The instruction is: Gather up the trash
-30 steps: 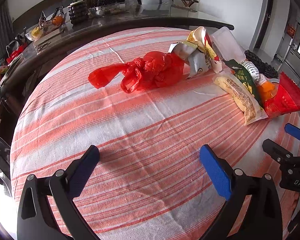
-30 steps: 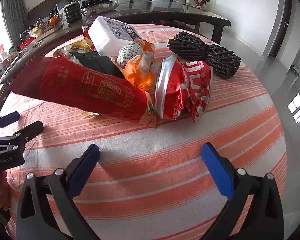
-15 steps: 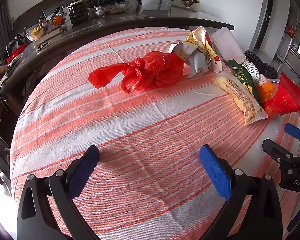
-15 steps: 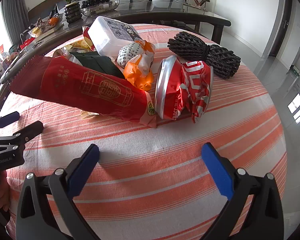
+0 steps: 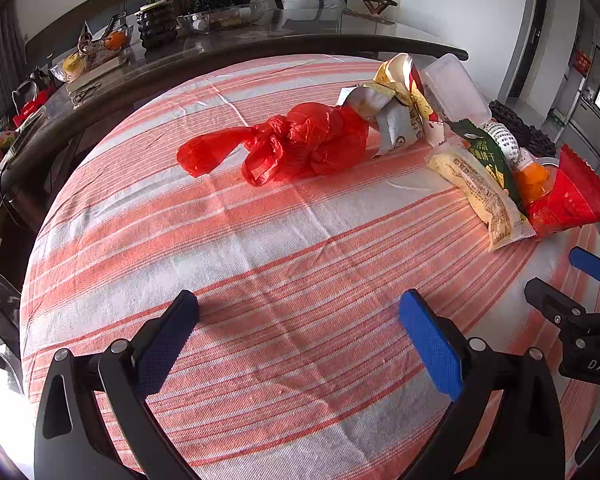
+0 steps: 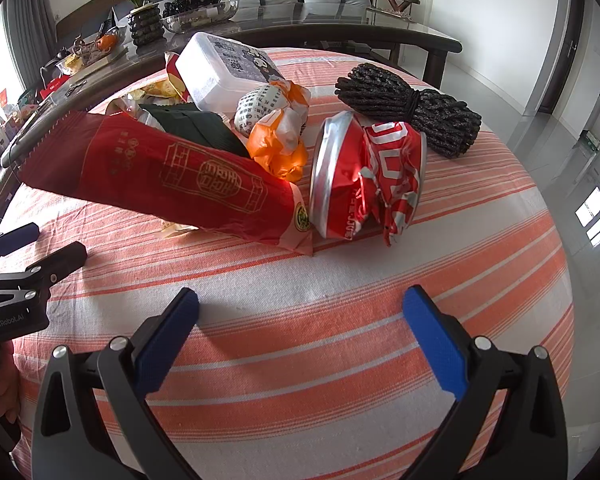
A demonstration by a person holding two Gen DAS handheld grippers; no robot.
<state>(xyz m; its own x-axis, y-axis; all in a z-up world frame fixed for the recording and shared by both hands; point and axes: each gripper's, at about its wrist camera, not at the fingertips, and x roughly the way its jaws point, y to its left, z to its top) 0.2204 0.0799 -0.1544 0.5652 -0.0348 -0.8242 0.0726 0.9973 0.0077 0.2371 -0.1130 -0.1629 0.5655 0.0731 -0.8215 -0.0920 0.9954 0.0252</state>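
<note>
Two low side-by-side wrist views across one striped tablecloth, shared red packet.

A: The left gripper?
B: Black arms, silver screws, textured blue pads.
A: The right gripper?
B: The same. White lettering marks both black housings.

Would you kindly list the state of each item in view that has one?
left hand-held gripper: open, empty, above the cloth.
right hand-held gripper: open, empty.
red plastic bag: knotted, crumpled.
red can: crushed, on its side.
white box: lid shut.
black rope: coiled, tied.
</note>
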